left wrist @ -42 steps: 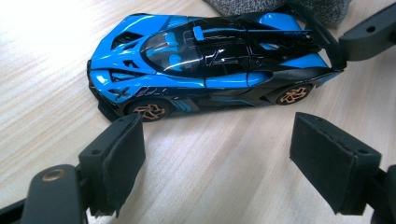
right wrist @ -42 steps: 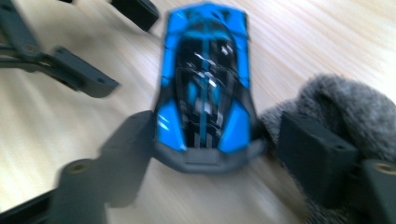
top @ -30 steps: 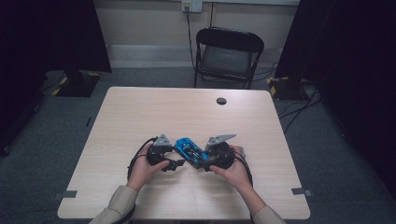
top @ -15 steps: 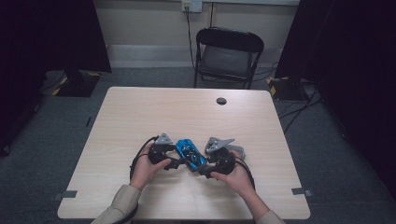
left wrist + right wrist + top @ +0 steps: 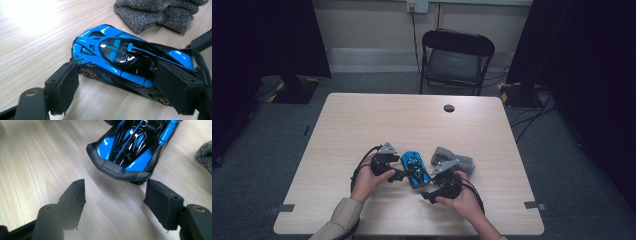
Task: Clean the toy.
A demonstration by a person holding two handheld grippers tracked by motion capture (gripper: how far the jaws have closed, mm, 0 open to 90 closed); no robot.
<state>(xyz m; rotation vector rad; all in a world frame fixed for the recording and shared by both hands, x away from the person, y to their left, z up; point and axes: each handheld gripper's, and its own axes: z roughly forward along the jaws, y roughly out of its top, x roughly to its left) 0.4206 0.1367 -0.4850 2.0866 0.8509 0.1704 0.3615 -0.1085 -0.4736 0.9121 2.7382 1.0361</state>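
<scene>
A blue and black toy car (image 5: 414,169) lies on the wooden table (image 5: 412,120) between my two grippers. My left gripper (image 5: 403,174) points at its side. In the left gripper view its jaws (image 5: 116,75) stand apart along the car's (image 5: 117,57) near flank, opening a little more, pads not pressing on it. My right gripper (image 5: 428,190) sits below and right of the car. Its open jaws (image 5: 115,183), which have just widened again, face the car's (image 5: 130,147) end with bare table between them.
A crumpled grey knitted cloth (image 5: 457,160) lies just right of the car, behind the right gripper, and is also seen as grey cloth (image 5: 160,15) and cloth (image 5: 205,155). A small black disc (image 5: 449,108) sits near the table's far edge. A folding chair (image 5: 457,55) stands beyond.
My right gripper has drawn back from the car toward the person, uncovering the grey cloth. The left gripper and the car have stayed put.
</scene>
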